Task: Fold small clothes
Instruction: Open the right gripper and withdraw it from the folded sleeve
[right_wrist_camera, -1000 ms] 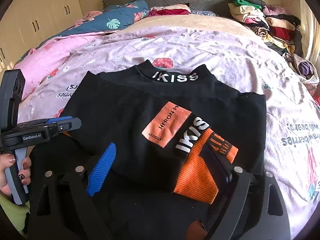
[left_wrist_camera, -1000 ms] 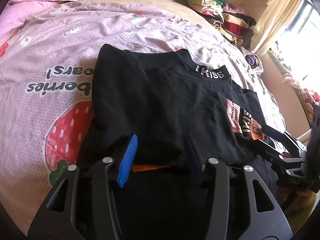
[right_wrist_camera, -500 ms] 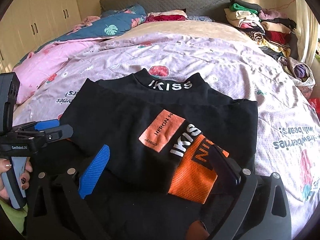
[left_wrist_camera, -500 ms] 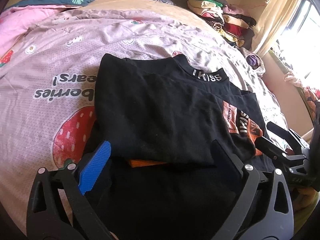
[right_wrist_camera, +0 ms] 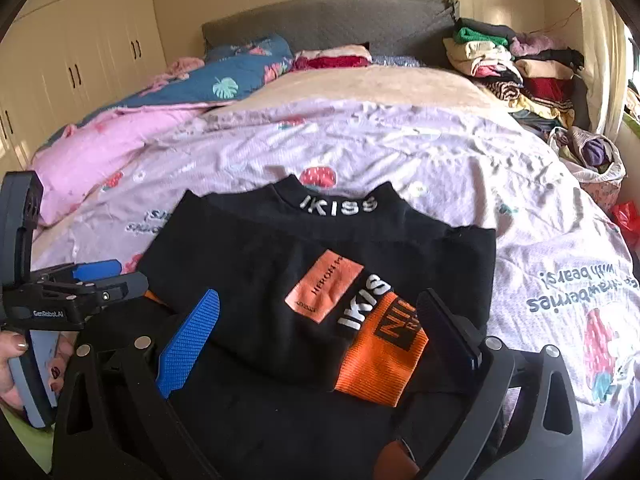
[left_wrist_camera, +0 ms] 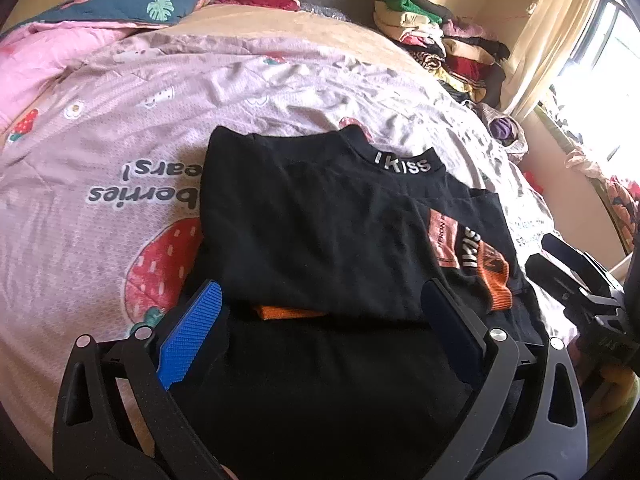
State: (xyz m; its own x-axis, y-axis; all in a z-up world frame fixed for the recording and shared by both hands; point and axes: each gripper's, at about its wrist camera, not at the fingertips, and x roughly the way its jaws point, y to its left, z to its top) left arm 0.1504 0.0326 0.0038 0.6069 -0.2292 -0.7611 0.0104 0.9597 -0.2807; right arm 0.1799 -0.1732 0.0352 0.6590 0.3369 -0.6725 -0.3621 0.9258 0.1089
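Observation:
A black top [left_wrist_camera: 320, 232] with an "IKISS" collar and orange patches lies on the bed, both sleeves folded in over its body; it also shows in the right wrist view [right_wrist_camera: 280, 280]. My left gripper [left_wrist_camera: 320, 312] is open and empty, jaws wide apart above the garment's near part. My right gripper [right_wrist_camera: 320, 320] is open and empty over the orange cuff [right_wrist_camera: 380, 360]. The right gripper shows at the right edge of the left wrist view [left_wrist_camera: 576, 280], and the left gripper at the left of the right wrist view [right_wrist_camera: 92, 284].
The bed has a pink strawberry-print sheet [left_wrist_camera: 100, 184]. A pile of folded clothes [right_wrist_camera: 516, 68] sits at the far right by the headboard [right_wrist_camera: 328, 20]. A pink and blue quilt [right_wrist_camera: 160, 120] lies far left. Wardrobes [right_wrist_camera: 72, 60] stand at left.
My left gripper has opened and let go of the black fabric. Both grippers have drawn back and up from the garment.

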